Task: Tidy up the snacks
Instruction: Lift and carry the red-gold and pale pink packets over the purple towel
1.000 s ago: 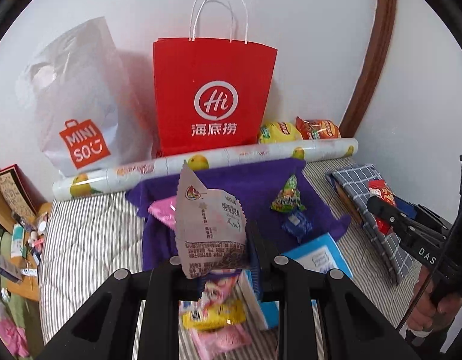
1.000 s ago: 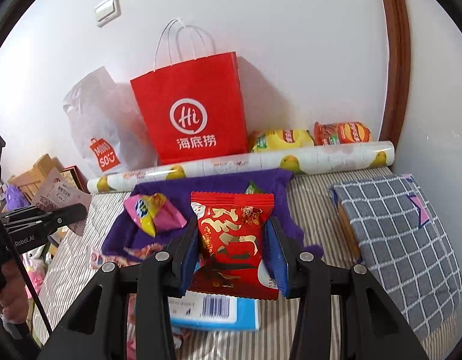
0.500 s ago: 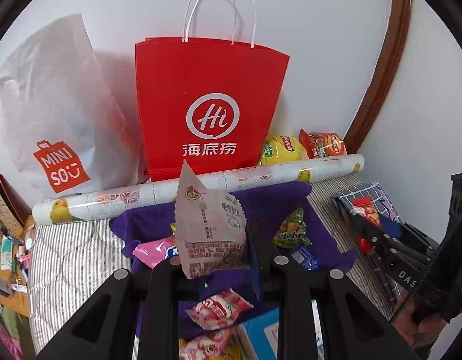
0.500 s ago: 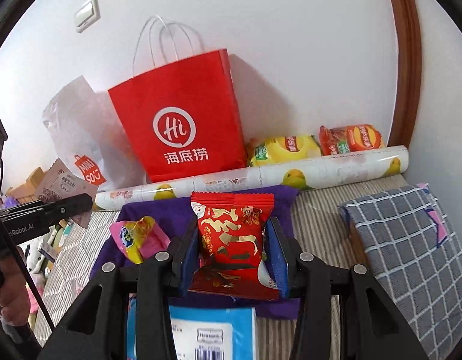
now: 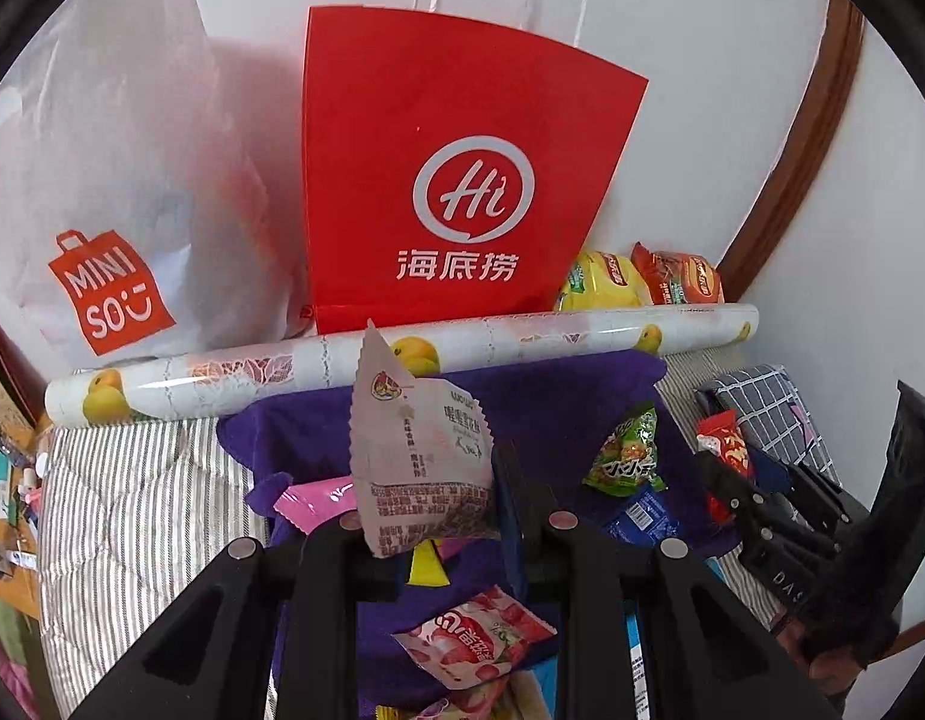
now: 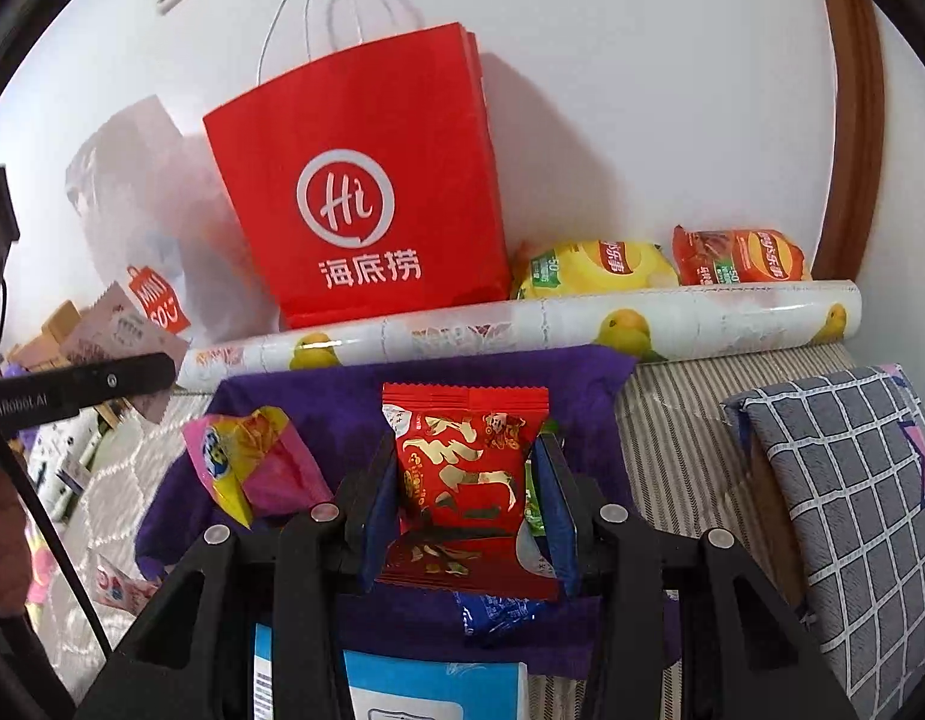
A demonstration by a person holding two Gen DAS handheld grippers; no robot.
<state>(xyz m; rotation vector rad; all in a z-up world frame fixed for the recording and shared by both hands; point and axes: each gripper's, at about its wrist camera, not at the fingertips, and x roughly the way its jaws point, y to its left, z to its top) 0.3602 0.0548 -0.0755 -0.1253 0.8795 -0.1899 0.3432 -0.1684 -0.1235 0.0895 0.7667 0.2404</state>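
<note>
Gripping a pale packet (image 5: 423, 456) in your left fingers (image 5: 507, 498) and a red packet (image 6: 465, 468) in your right fingers (image 6: 552, 504), lift both above the red bag (image 6: 366, 192) rim before releasing.

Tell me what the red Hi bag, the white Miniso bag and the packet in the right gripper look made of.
Red Hi bag: matte paper, judging by sharp folds and twisted cord handles. White Miniso bag: thin plastic, soft and slightly translucent, it seems. Red packet in the right gripper: glossy plastic film, crimped serrated top, metallic gold print.
</note>
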